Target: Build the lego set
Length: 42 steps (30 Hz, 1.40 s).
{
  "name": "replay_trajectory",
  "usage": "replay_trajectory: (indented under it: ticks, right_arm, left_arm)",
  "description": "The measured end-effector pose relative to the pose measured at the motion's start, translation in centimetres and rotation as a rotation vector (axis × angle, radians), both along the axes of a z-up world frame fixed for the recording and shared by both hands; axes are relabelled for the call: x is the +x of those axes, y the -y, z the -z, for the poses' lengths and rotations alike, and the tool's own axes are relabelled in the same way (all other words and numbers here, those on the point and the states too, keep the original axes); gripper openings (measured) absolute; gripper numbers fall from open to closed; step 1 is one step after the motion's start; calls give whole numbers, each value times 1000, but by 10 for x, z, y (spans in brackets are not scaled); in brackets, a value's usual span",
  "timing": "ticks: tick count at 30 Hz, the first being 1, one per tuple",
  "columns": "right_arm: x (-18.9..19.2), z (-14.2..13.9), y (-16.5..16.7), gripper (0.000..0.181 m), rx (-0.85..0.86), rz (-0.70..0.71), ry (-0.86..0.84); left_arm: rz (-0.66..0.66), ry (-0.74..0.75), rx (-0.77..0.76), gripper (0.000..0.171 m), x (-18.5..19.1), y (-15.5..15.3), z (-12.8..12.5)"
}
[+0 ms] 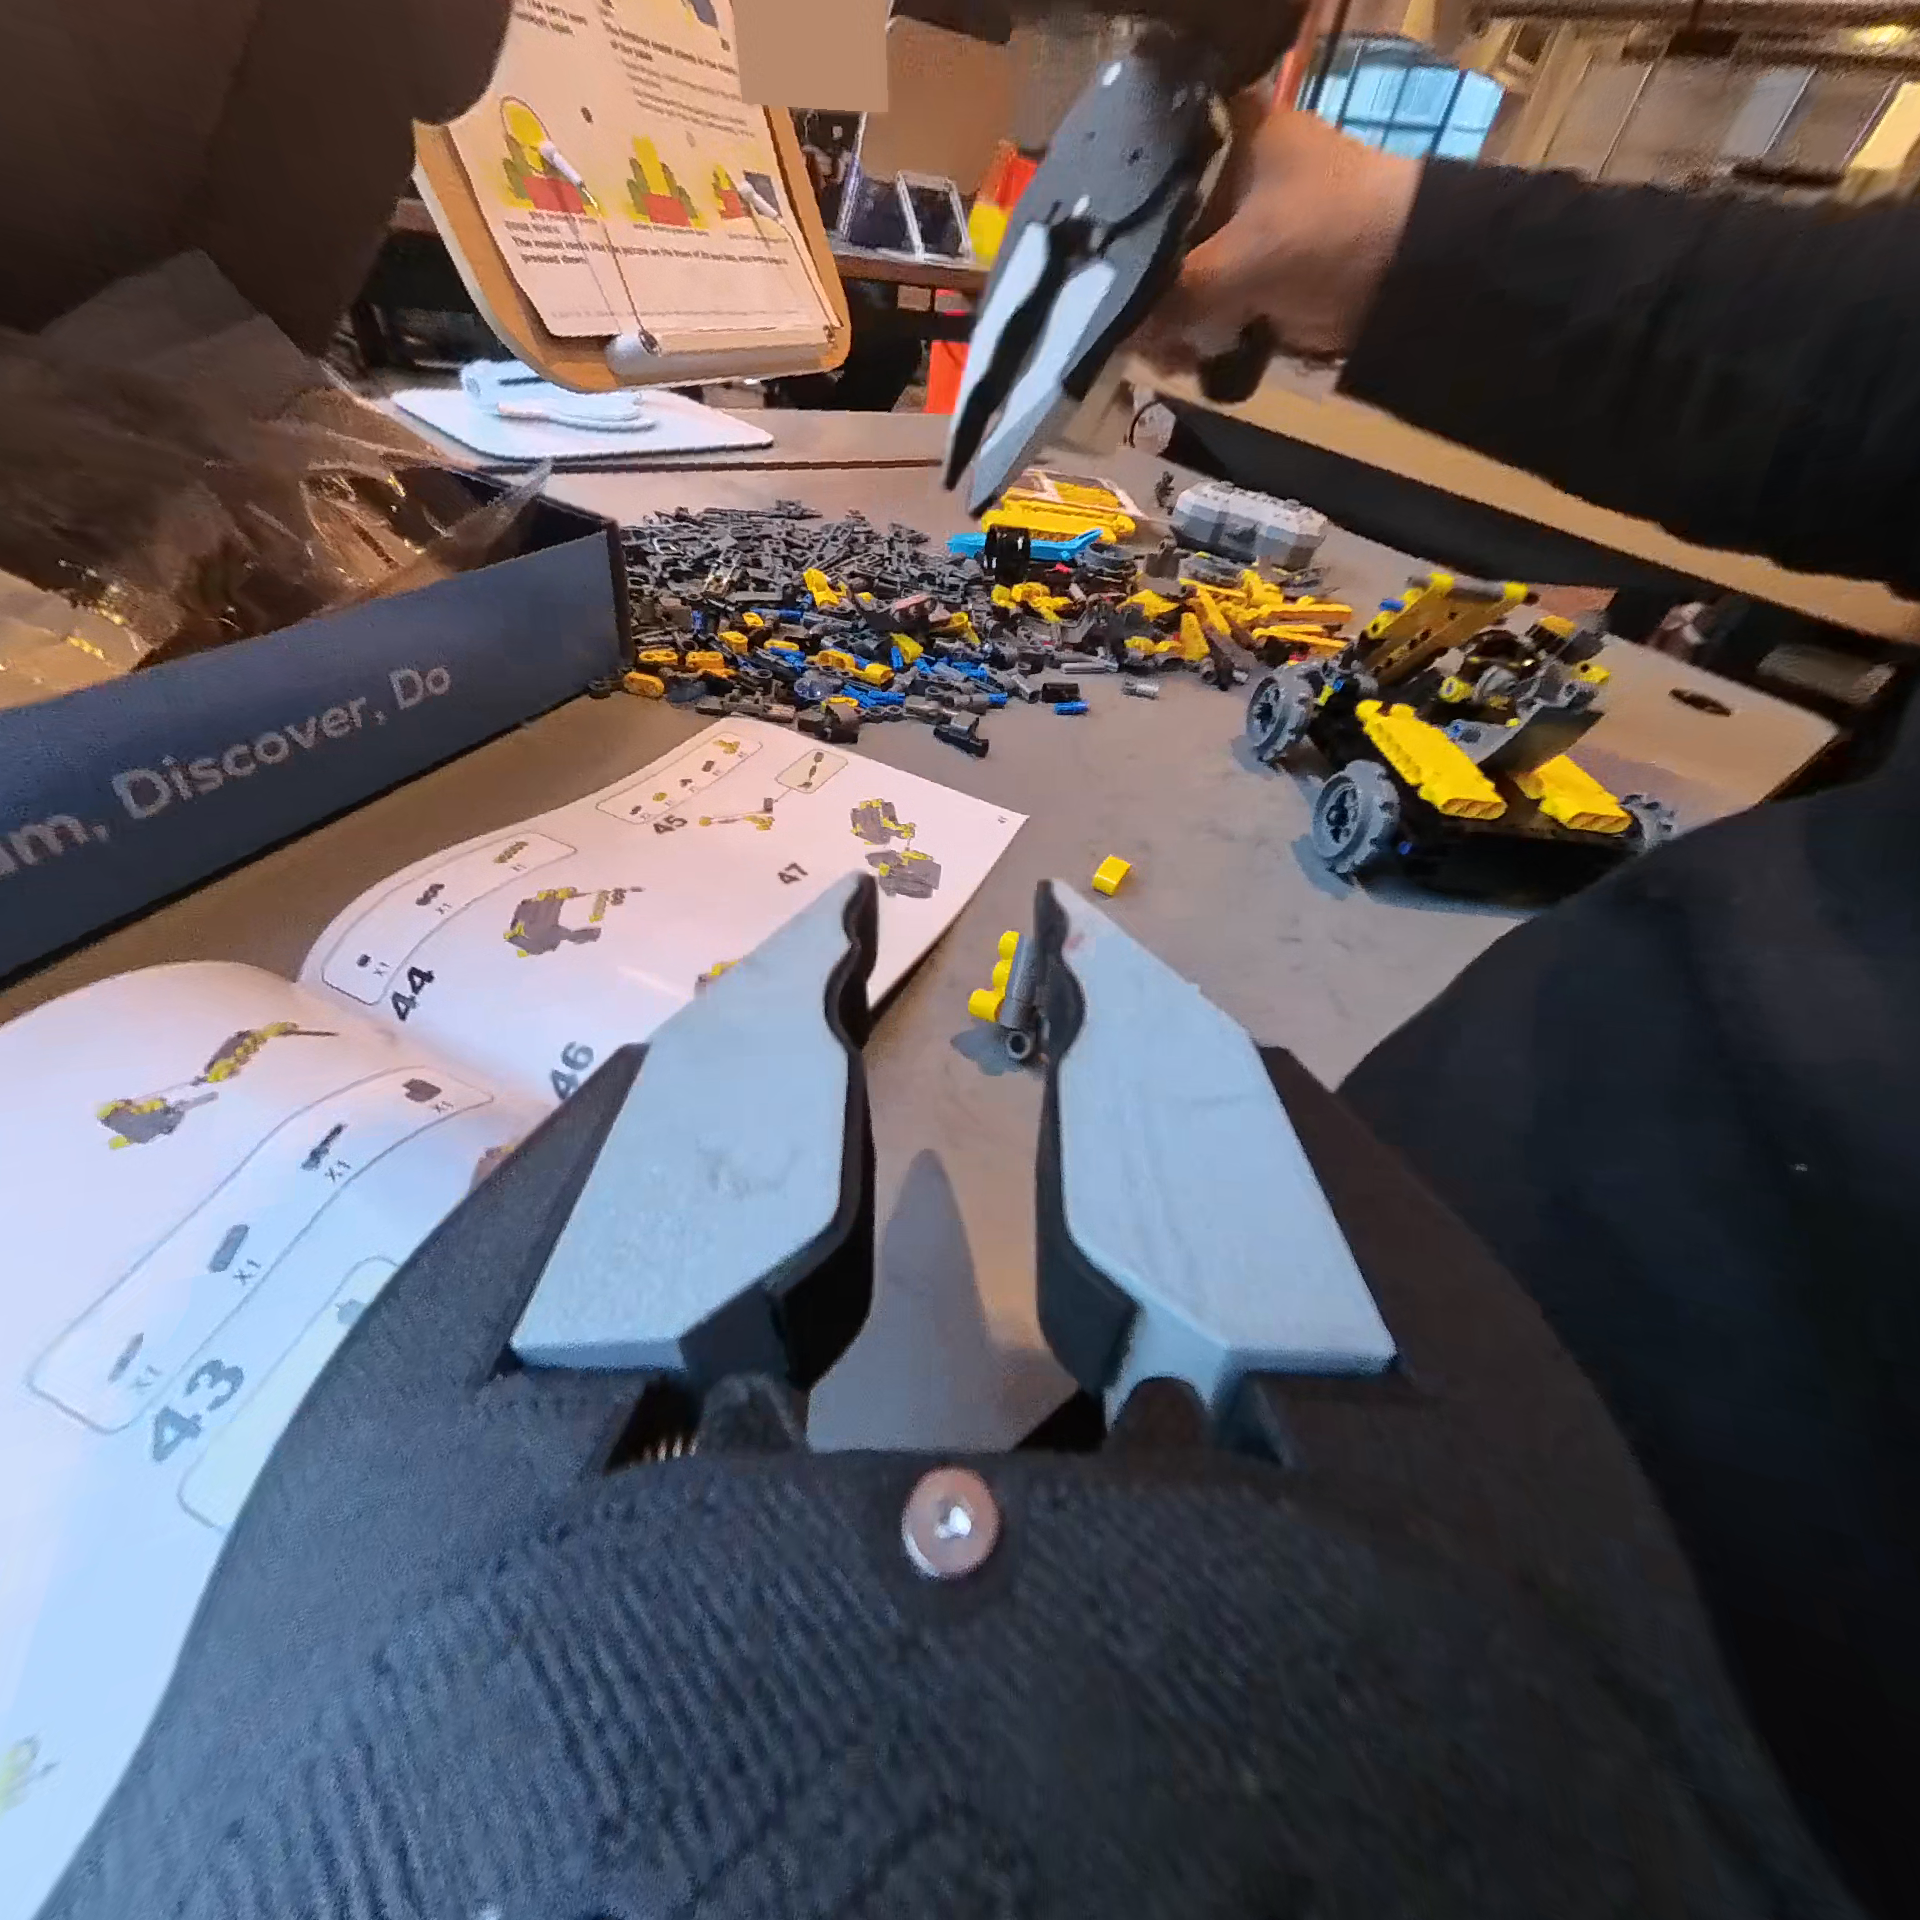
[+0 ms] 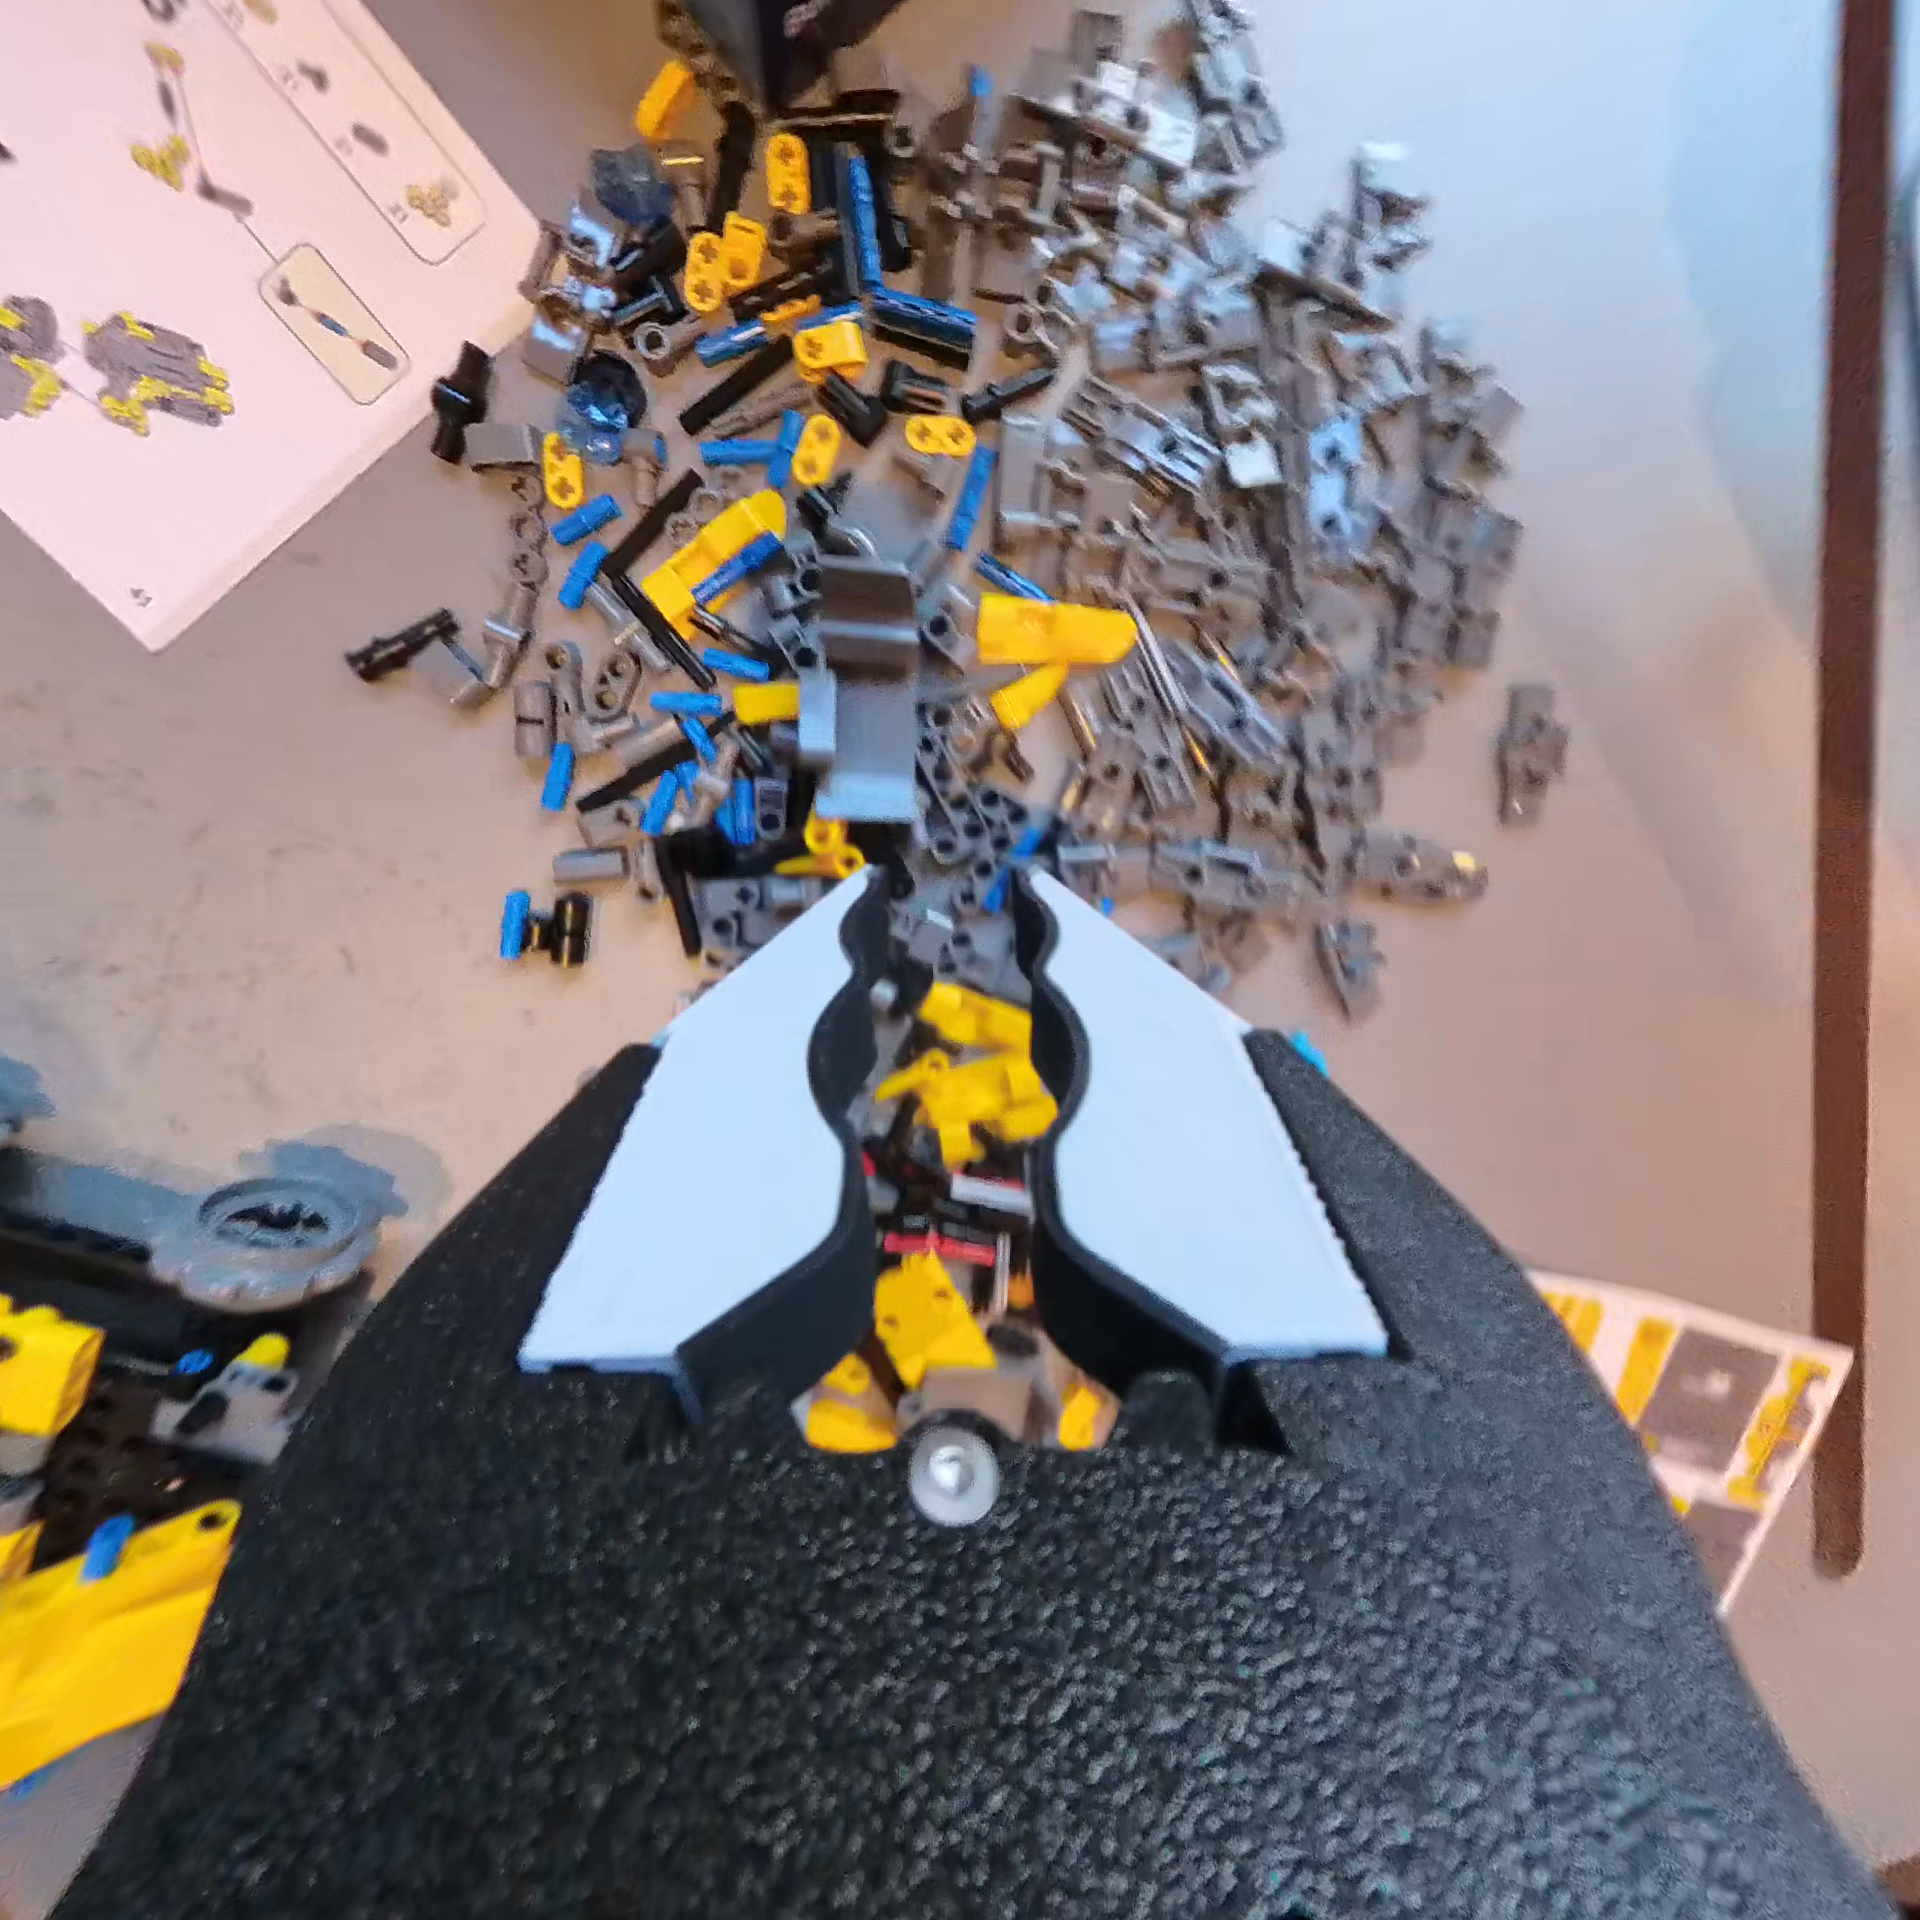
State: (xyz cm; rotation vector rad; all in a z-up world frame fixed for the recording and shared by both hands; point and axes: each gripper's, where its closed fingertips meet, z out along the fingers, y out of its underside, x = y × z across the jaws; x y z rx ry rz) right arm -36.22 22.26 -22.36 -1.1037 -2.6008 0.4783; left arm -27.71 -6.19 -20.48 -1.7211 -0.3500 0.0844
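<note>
Above jumbled plastic brick pile (image 2: 1039, 499), right claw (image 2: 951, 883) agape; left claw (image 1: 951, 899) agape, empty.

Building-toy clutter on a grey worktop (image 1: 1164, 790)

Open white instruction booklet (image 1: 436, 997), heap of grey, blue, yellow plastic pieces (image 2: 1039, 520), half-built yellow-black wheeled model (image 1: 1455, 748), dark cardboard box (image 1: 312, 707).

left wrist low across table (image 1: 1143, 790), right wrist steeply above shared brick pile (image 2: 1039, 468)

An open booklet (image 1: 582, 935) lies on the table (image 1: 1195, 831) at the left; a box (image 1: 312, 707) stands behind it; the heap of loose bricks (image 1: 935, 623) lies right of the box; the part-built vehicle (image 1: 1444, 748) stands right of the heap; a stand with a page (image 1: 644, 208) rises behind.
</note>
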Motion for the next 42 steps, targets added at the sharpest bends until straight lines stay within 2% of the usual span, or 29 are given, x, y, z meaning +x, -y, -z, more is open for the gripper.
replay_trajectory:
  ticks: [3, 6, 9, 12, 17, 21, 22, 24, 25, 30, 35, 37, 42]
  right_arm:
    - [28, -10, -35, 25, -29, 144, 16]
    - [61, 1, -68, 29, -21, 265, 70]
    - [92, 16, -62, 29, -114, 263, 134]
    - [107, 29, -56, 28, -124, 244, 152]
    - [92, 38, -35, 30, -169, 201, 128]
    - [73, 44, -19, 39, -164, 170, 134]
    - [71, 47, -16, 38, -162, 163, 149]
    - [71, 53, -17, 17, -120, 146, 178]
    - [72, 54, -17, 16, -103, 136, 184]
    - [72, 39, -22, 15, -103, 131, 160]
    - [75, 28, -31, 15, -188, 170, 185]
    - [78, 28, -32, 15, -275, 206, 230]
    - [72, 6, -16, 15, -677, 310, 322]
  left_arm:
    - [12, -16, -24, 29, -2, -6, -3]
    - [4, -18, -40, 29, -11, -11, -1]
    - [-3, 25, -38, 30, -18, -14, 1]
    - [1, 83, -11, 30, -17, -17, 2]
    - [-2, 113, -28, 31, -13, -18, 10]
    - [-14, 80, -49, 31, -12, -19, 12]
    - [-11, 80, -57, 31, -12, -19, 14]
    - [-8, 83, -57, 30, -12, -20, 15]
    - [-5, 87, -55, 30, -11, -20, 14]
    - [27, 142, -42, 31, -11, -20, 15]
    - [40, 170, -29, 31, -11, -20, 15]
    - [41, 168, -33, 31, -11, -21, 15]
    - [41, 164, -26, 30, -10, -20, 14]
